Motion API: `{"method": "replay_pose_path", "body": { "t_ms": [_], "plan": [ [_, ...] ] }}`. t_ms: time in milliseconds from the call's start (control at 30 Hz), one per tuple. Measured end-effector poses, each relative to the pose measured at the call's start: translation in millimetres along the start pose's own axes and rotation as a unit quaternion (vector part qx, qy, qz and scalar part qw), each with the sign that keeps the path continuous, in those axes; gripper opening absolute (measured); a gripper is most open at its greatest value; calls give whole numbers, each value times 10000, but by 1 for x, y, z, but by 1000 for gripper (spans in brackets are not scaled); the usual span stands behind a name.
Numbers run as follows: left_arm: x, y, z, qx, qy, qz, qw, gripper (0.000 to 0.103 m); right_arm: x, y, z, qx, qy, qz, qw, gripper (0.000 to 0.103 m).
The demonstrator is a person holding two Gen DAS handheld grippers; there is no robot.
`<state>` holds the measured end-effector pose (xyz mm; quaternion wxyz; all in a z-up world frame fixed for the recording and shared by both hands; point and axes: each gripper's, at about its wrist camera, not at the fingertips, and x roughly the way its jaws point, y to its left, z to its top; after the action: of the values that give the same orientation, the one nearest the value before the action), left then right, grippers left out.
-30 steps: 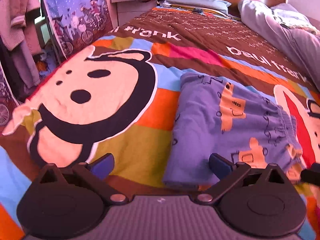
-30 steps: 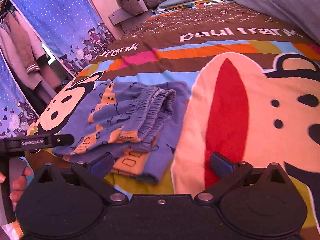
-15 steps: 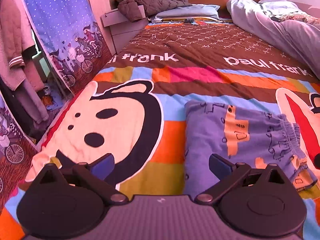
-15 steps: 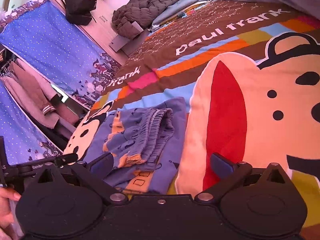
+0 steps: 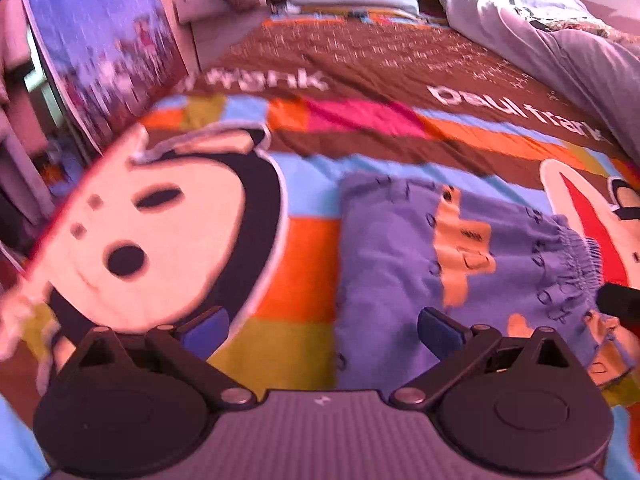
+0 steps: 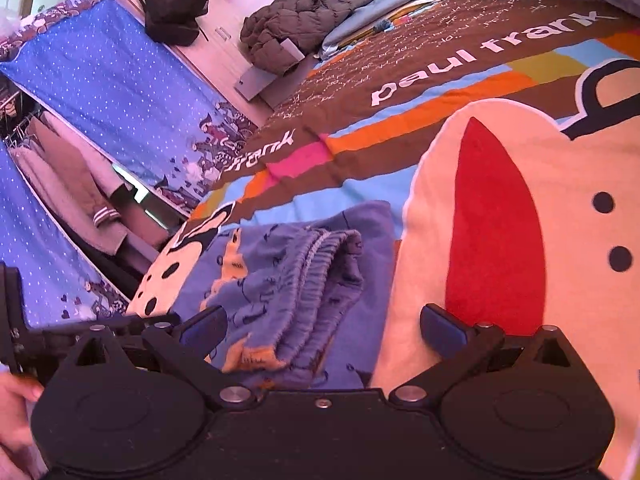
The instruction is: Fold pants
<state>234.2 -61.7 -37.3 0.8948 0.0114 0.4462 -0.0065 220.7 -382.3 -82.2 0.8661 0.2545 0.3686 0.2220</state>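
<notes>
**Blue cotton pants lying folded on the cartoon bedspread**

Blue-violet cotton pants with orange cartoon patches (image 5: 452, 276) are lying folded in a compact rectangle at centre right of the left wrist frame, resting flat on the multicoloured cartoon-monkey bedspread (image 5: 304, 136). In the right wrist frame the same pants (image 6: 288, 280) are sitting at lower centre, their gathered elastic waistband (image 6: 320, 264) stacked in layers and facing the camera.

The left gripper (image 5: 322, 330) is hanging above the bedspread with its blue-padded fingers spread wide, holding nothing; its right fingertip is showing over the near edge of the pants, though contact is not clear (the frame is blurring at the left side). The right gripper (image 6: 322, 330) is likewise gaping wide and empty, its left finger overlapping the pants in the frame and its right finger over the cream and red monkey face.

At the lower left of the right wrist frame, a person's hand (image 6: 14, 412) is gripping the black handle of the other tool. A quilted grey jacket (image 6: 304, 20) is lying at upper centre, a blue dotted curtain (image 6: 104, 92) is hanging at upper left, and a black cap (image 6: 176, 4) is sitting above it.
</notes>
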Motion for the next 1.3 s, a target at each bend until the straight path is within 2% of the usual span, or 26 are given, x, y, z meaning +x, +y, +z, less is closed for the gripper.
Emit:
{"method": "replay_pose_path", "body": {
  "t_ms": [100, 200, 267, 300, 333, 400, 500, 567, 600, 633, 733, 867, 1000, 1100, 1300],
  "plan": [
    [6, 8, -5, -419, 128, -224, 9988, 103, 4, 0, -1, 0, -48, 61, 10000, 103],
    [5, 15, -7, -594, 128, -373, 9975, 102, 3, -5, -1, 134, -93, 227, 9996, 102],
    [3, 17, -7, -590, 167, -546, 9966, 91, 2, -8, -1, 205, -89, 371, 9991, 102],
    [2, 17, -6, -566, 164, -603, 9964, 83, 2, -7, -1, 190, -70, 389, 9990, 99],
    [0, 17, -6, -537, 164, -653, 9963, 79, 2, -6, -1, 155, -44, 381, 9991, 89],
    [-2, 16, -5, -513, 203, -747, 9957, 72, 5, -2, -3, 69, 65, 344, 9994, 78],
    [-2, 11, -2, -544, 289, -818, 9947, 59, 4, 2, -4, 3, 68, 193, 9998, 68],
    [-1, 7, -1, -561, 369, -789, 9946, 49, 4, 2, -4, 44, 58, 84, 9999, 60],
    [-1, 5, -1, -587, 378, -783, 9945, 40, 3, 2, -4, 71, 60, 2, 10000, 55],
    [-3, 2, -1, -622, 379, -766, 9944, 37, 3, 4, -4, 108, 60, -115, 9999, 47],
    [-9, -11, 1, -460, 331, -473, 9973, 20, 2, 16, -9, 13, 46, -530, 9986, 41],
    [-23, -29, 0, -74, 178, -109, 9998, 15, 1, 41, -16, -343, -86, -985, 9945, 32],
    [-40, -41, -3, 100, 7, 64, 9999, 14, -9, 53, -22, -321, -358, -1071, 9931, 25],
    [-51, -44, -6, 183, -62, 55, 9998, 14, -19, 69, -29, -707, -518, -1242, 9884, 25],
    [-62, -43, -14, 480, -358, -43, 9982, 13, -32, 99, -42, -1490, -966, -1688, 9695, 25]
  ]
}}
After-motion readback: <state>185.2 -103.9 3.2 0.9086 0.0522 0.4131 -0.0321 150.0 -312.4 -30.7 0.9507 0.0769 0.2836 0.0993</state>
